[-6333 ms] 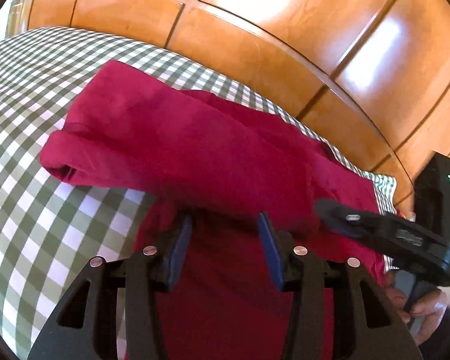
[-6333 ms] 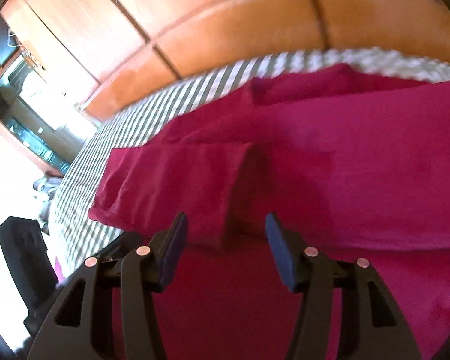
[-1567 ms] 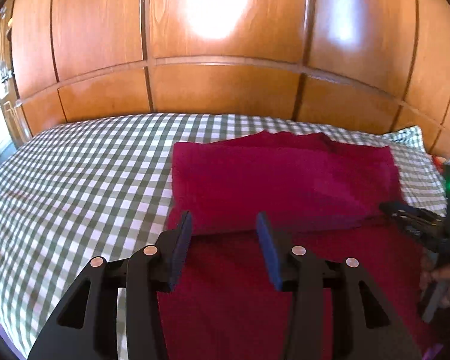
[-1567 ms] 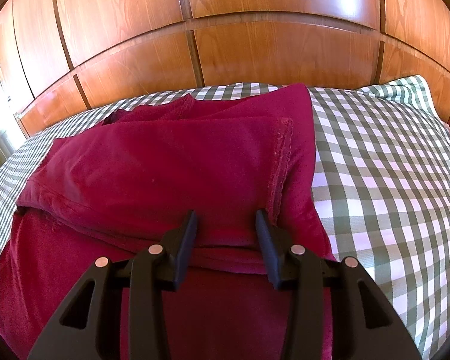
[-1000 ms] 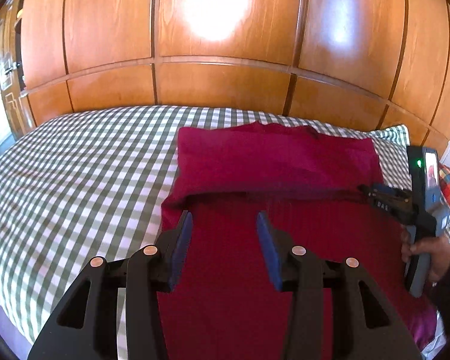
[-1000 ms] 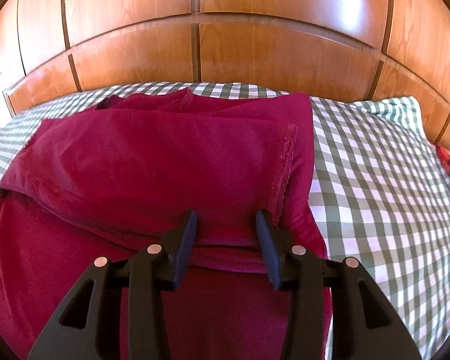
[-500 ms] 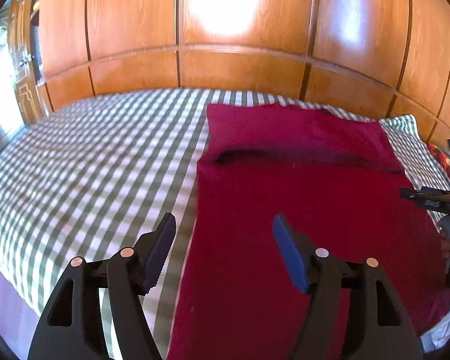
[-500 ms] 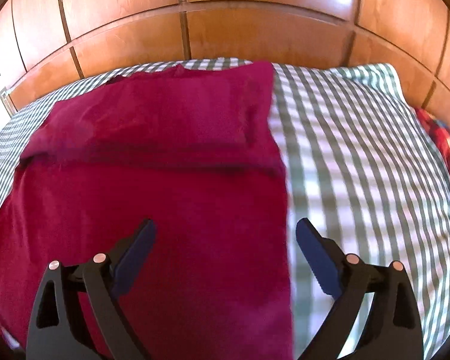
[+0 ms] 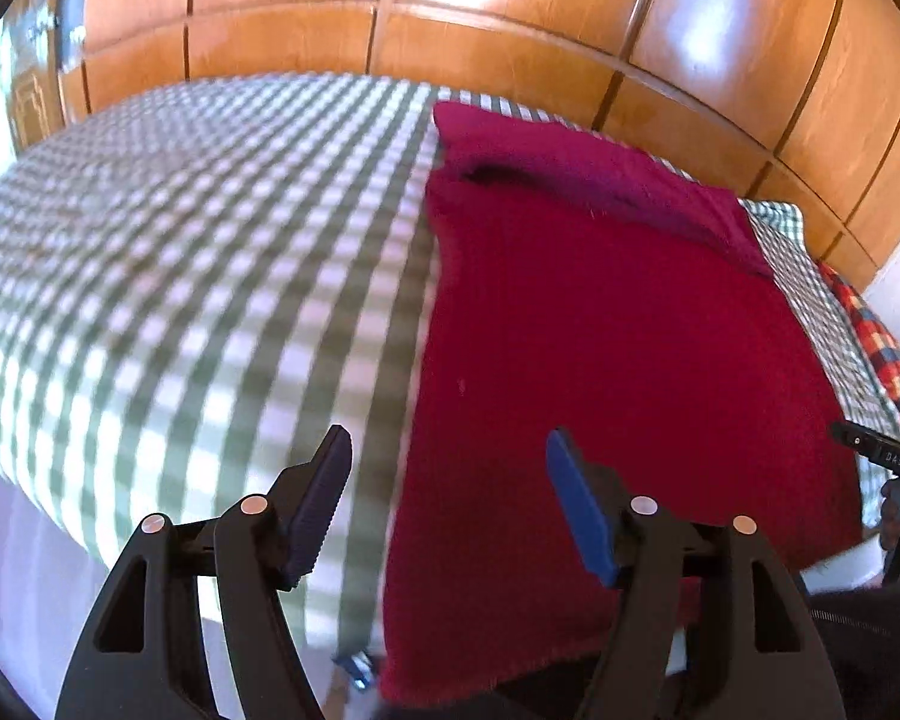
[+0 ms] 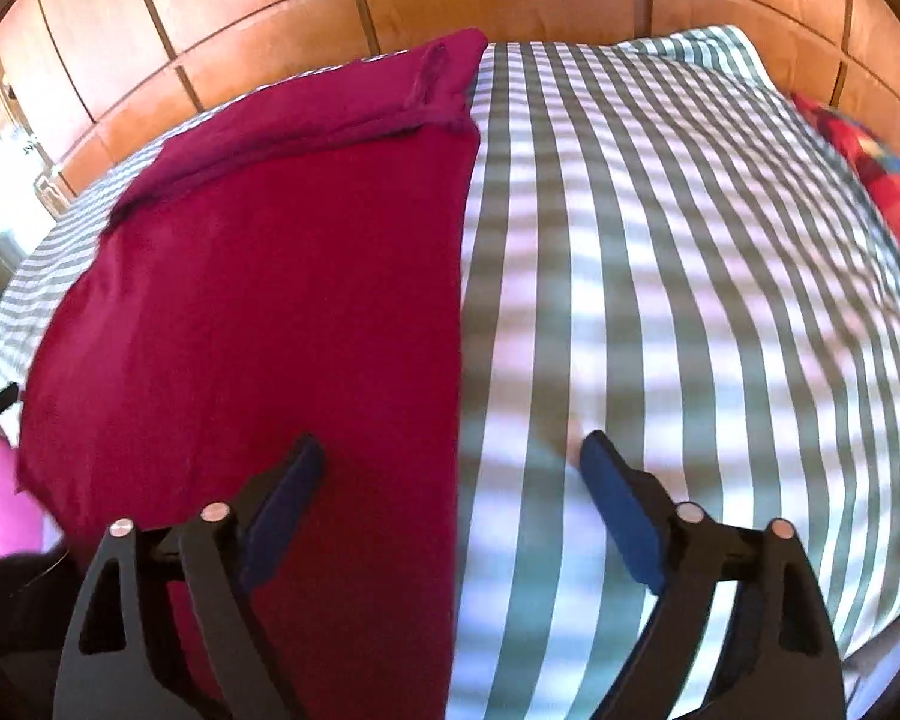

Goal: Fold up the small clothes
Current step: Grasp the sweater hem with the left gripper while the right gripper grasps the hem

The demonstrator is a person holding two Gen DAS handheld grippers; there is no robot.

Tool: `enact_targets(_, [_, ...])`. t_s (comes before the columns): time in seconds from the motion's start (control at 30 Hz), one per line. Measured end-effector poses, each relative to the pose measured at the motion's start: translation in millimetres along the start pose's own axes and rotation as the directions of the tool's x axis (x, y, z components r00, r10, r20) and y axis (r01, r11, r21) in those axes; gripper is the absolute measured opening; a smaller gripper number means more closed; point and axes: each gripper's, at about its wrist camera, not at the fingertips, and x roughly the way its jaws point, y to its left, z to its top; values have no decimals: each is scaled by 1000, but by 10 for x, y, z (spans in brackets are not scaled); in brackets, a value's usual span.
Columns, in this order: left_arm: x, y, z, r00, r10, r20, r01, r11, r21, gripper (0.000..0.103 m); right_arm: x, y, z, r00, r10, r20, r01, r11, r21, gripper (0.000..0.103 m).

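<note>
A green-and-white checked bedspread [image 9: 180, 276] is filling both views beneath a wooden panelled headboard [image 9: 510, 18], and lying flat along it is the red garment [image 9: 600, 330], its far end already doubled over into a thicker band [image 10: 330, 114] near the headboard, its near hem reaching the front edge of the bed. The left gripper [image 9: 447, 492] is hovering over the garment's near left edge with its jaws spread wide and gripping nothing; the right gripper [image 10: 450, 504] is hanging over the near right edge, likewise parted and empty, one blue pad [image 10: 288, 498] above red cloth and the other above the bedspread. The cloth is looking soft, light and limp (a knit, to judge by its matte nap), so it is likely to sag and crease wherever it is unsupported. The sensible hold appears to be the two near corners of the hem, each pinched through the cloth's full thickness, so the edge is travelling level when raised.
</note>
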Motion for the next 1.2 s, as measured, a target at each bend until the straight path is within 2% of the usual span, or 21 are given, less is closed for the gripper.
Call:
enact_targets(0.1, [28,66,-116,997,-54,-49,52,998,-37,66,-117,38,-175,999,45,-17,-45,999,7,71])
enact_targets(0.2, [35,100,-196,992,-104,-72,98,993,-72,64,-156,37,-260,996,81,-33,-81,997,20,57])
enact_targets(0.3, [53,112,-245,984,-146,-99,136,986,-93,54,-152,56,-312,992,118,-47,-117,993,23,49])
enact_targets(0.4, [76,78,-270,980,-158,-124,149,986,-79,36,-148,111,-354,989,135,-62,-135,991,9,40])
enact_targets(0.5, [90,75,-281,976,-168,-137,160,985,-71,16,-117,171,-333,984,154,-86,-156,988,-20,23])
enact_targets(0.57, [76,95,-262,969,-206,-137,195,977,-91,12,-120,214,-340,981,168,-97,-172,985,-32,11])
enact_targets(0.63, [8,107,-218,960,-253,-119,241,964,-108,12,-173,258,-272,972,219,-89,-222,975,-24,9])
enact_targets(0.73, [-153,160,-105,930,-363,-61,351,924,-150,12,-304,393,-69,949,313,-44,-314,949,-24,9])
enact_targets(0.8, [-231,167,-7,913,-408,-21,400,903,-156,12,-387,463,101,928,373,-5,-373,928,-21,9])
enact_targets(0.9, [-304,143,230,888,-457,56,460,875,-149,12,-385,544,338,909,416,32,-415,910,-23,9])
enact_targets(0.97, [-279,117,394,878,-470,84,478,867,-140,12,-317,586,562,908,416,58,-415,909,-24,9])
enact_targets(1.1, [-156,35,844,880,-456,134,469,877,-100,12,-52,566,1031,924,373,81,-374,928,-1,9])
enact_targets(1.2, [49,36,1217,895,-424,138,439,893,-103,12,149,532,1266,940,332,80,-335,942,27,9])
